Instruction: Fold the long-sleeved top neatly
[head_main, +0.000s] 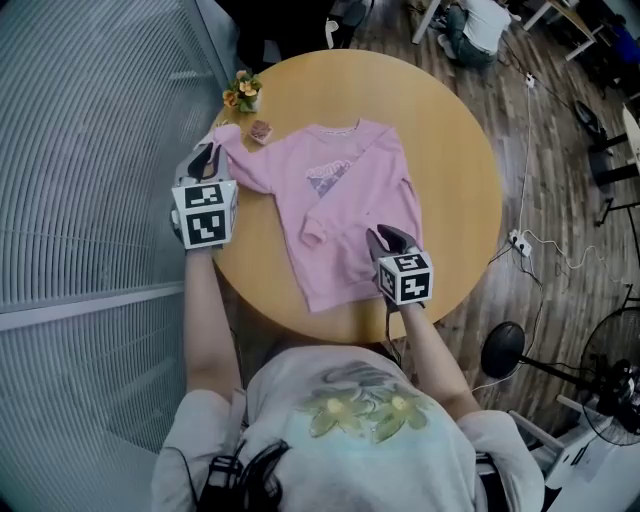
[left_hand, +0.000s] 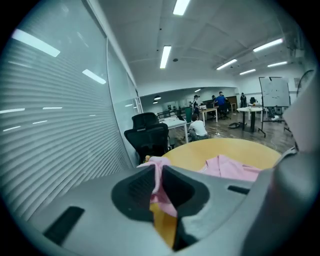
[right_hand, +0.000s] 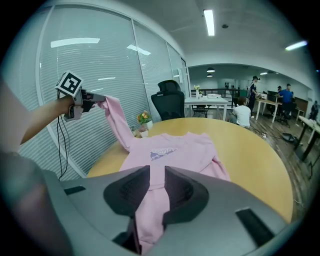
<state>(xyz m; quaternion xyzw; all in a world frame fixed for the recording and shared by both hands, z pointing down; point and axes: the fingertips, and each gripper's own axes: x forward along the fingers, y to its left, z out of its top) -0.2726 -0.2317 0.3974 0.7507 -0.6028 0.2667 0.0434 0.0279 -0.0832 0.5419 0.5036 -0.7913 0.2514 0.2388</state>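
Observation:
A pink long-sleeved top (head_main: 345, 195) lies face up on the round wooden table (head_main: 455, 170). One sleeve lies folded across its front, cuff (head_main: 313, 237) near the middle. My left gripper (head_main: 207, 157) is shut on the other sleeve's cuff (left_hand: 159, 192) and holds it raised off the table's left edge. From the right gripper view that sleeve (right_hand: 117, 122) hangs from the left gripper (right_hand: 95, 100) down to the top (right_hand: 172, 150). My right gripper (head_main: 385, 238) is shut on the top's lower hem (right_hand: 150, 210) at the near right corner.
A small flower pot (head_main: 243, 90) and a small brown object (head_main: 261, 131) stand on the table by the top's shoulder. A glass wall with blinds (head_main: 90, 150) runs along the left. A black office chair (left_hand: 147, 135) stands beyond the table. Cables and a fan base (head_main: 503, 350) are on the floor at right.

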